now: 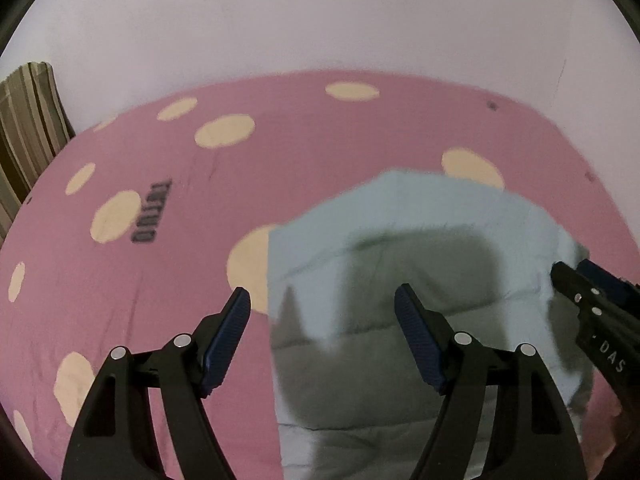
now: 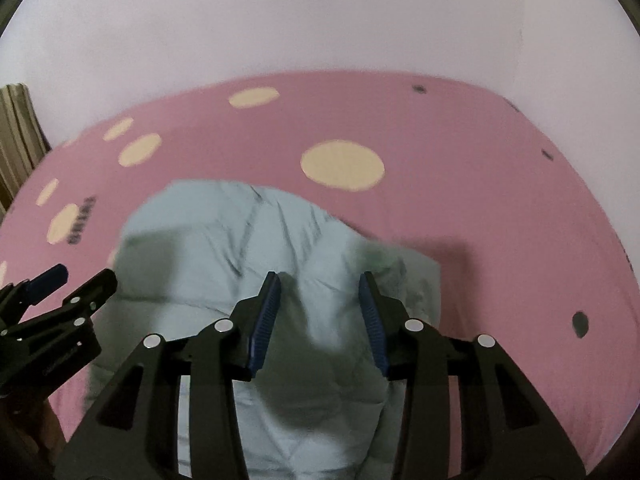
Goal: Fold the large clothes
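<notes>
Jacket (image 2: 256, 248), pale blue and quilted, is lying on the pink spotted bed sheet (image 2: 480, 184), bunched into a rough block rather than spread flat. I am reading that as a fold partly made, though blur is hiding the edges.

I am holding the left tongs (image 1: 322, 300) wide apart over the jacket's left border, one finger above bare sheet and the other above the cloth, gripping nothing. Probably I am straddling that edge so a closing pinch catches it.

I am keeping the right tongs (image 2: 318, 284) apart too, narrower, hovering over the middle-right of the jacket with no cloth between the pads (image 2: 266, 312). Their shadow is falling straight beneath, so they are sitting close above the fabric.

Both tools are working near each other, which suits taking one edge with two grips. Striped cloth (image 1: 28, 120) is hanging at the far left by the wall (image 1: 320, 12).
</notes>
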The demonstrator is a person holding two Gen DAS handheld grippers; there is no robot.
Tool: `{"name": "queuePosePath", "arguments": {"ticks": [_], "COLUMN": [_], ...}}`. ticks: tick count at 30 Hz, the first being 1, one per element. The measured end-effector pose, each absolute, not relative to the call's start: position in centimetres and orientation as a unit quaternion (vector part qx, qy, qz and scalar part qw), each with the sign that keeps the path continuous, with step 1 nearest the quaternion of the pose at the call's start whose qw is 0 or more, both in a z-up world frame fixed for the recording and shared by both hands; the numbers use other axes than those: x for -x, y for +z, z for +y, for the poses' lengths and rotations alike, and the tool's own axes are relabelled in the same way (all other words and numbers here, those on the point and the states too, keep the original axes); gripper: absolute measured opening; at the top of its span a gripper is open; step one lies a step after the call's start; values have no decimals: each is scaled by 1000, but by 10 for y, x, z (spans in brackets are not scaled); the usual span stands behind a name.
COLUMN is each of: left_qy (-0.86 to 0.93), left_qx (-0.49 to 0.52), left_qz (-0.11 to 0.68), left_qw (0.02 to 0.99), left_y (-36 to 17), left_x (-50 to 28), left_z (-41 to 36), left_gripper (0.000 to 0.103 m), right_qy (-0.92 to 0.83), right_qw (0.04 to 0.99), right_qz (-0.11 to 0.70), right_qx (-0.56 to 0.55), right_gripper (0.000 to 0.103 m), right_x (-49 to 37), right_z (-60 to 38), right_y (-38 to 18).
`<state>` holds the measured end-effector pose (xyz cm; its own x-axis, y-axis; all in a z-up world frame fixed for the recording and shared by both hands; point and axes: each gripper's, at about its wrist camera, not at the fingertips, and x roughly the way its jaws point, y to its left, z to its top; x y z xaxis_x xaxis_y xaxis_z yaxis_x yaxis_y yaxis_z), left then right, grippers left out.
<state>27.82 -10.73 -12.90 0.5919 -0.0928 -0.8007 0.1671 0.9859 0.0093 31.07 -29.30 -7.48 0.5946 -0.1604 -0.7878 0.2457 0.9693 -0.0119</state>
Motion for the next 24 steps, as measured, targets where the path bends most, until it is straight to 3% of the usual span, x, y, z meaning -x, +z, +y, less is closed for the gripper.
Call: {"name": "queuePosePath", "arguments": {"ticks": [11,24], "left_qy": [-64,-60], "left_qx": [-55,-63], "left_qz": [456,453], "left_qw": [886,887], "left_y": [-164,-180], "left_x": [-279,-283], "left_z": [-118,-123], "left_gripper": [75,76], "right_qy": [-112,-116], "right_qw": [881,881], "right_qz": [457,454], "right_qx": [-52,-63], "right_gripper": [45,45], "right_x": [-315,-315], "right_z": [-301,-303], "right_y": [-123,-143]}}
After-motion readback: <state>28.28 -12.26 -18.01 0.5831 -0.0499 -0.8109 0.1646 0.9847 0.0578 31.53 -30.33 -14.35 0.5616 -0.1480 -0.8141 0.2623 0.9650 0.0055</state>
